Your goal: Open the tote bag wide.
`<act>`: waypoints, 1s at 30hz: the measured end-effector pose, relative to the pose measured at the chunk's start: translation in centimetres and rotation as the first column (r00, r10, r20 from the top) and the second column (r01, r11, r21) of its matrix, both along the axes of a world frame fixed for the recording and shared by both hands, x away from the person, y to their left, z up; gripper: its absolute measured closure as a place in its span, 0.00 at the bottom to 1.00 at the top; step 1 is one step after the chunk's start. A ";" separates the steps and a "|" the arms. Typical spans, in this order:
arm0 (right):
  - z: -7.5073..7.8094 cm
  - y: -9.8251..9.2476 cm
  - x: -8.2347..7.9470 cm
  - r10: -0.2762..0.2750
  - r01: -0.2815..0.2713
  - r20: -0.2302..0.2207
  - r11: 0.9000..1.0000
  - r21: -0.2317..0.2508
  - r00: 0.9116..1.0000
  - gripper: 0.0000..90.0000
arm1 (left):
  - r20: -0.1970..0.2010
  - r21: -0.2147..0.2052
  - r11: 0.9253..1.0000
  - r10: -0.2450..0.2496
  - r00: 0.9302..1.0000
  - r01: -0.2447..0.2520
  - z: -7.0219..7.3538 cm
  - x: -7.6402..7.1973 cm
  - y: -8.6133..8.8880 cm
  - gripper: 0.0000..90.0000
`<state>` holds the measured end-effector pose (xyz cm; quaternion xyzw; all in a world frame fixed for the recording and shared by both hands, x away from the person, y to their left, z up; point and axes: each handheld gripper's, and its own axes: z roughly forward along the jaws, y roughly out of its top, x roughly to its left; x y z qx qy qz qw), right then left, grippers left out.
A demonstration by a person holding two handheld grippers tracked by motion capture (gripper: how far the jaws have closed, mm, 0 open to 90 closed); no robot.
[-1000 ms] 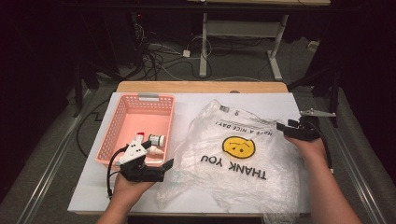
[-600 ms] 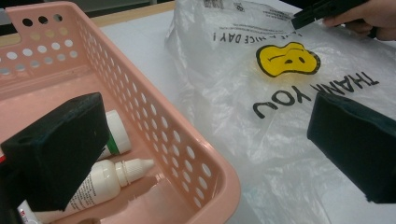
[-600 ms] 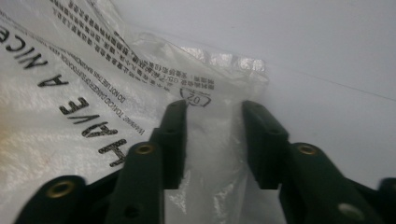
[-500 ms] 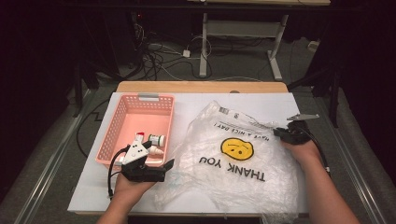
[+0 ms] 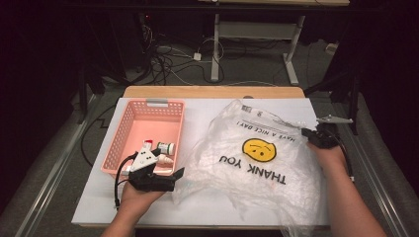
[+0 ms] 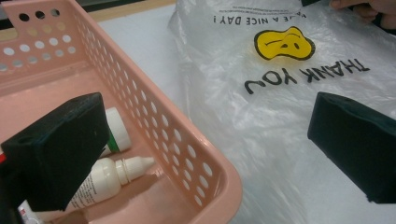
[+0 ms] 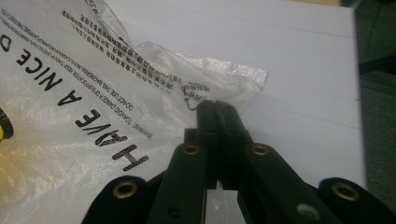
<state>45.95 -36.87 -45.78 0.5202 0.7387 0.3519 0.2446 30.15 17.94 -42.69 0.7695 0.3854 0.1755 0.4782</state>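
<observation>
At the plastic bag's (image 7: 93, 93) edge, the right gripper (image 7: 215, 106) — jaws just closed — pinches its film.

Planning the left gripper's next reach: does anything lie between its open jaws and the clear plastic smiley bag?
Nothing visible does. The left gripper straddles the pink perforated basket's near corner, and the clear plastic smiley bag lies directly ahead.

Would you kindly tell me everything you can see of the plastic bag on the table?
The plastic bag is thin, translucent white film, crinkled and lying flat on the white table beside the pink basket. It carries a yellow smiley face, "THANK YOU", "HAVE A NICE DAY!" and fine warning print. The right gripper has just been closing and is now shut on the bag's edge. The left gripper sits open at its opposite edge.
</observation>
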 end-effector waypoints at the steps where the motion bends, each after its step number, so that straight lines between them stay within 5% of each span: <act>1: 0.0 0.0 0.0 0.000 0.000 0.000 1.000 0.000 1.000 1.00 | 0.006 0.006 1.000 0.003 1.000 -0.003 0.1 0.0 0.0 0.00; 6: 0.6 -2.2 0.3 -0.088 0.088 0.020 0.996 0.005 0.996 1.00 | 0.011 0.051 0.999 -0.017 1.000 0.016 0.0 0.0 -0.4 0.00; 15: 0.7 -4.7 0.2 -0.202 0.202 0.033 0.979 0.007 0.979 1.00 | -0.004 0.039 0.999 -0.014 1.000 0.014 -0.3 -0.2 -0.2 0.00; 18: 0.5 -5.0 0.2 -0.197 0.196 0.025 0.980 0.022 0.980 0.96 | 0.017 0.025 0.999 -0.025 1.000 0.025 -0.3 -0.2 0.0 0.00; 19: 0.7 -5.2 0.0 -0.181 0.180 0.032 0.983 0.042 0.983 0.77 | 0.016 0.016 0.999 -0.031 0.999 0.031 -0.3 -0.2 0.1 0.00; 23: 1.7 -5.4 -0.6 -0.156 0.153 0.053 0.986 0.058 0.986 0.64 | -0.005 0.015 0.999 -0.029 1.000 0.029 -0.2 -0.4 0.3 0.00; 30: 4.2 -4.2 -4.8 -0.066 0.062 0.124 0.997 0.037 0.990 0.57 | -0.005 -0.029 0.999 -0.028 1.000 0.028 -0.1 -0.4 0.4 0.00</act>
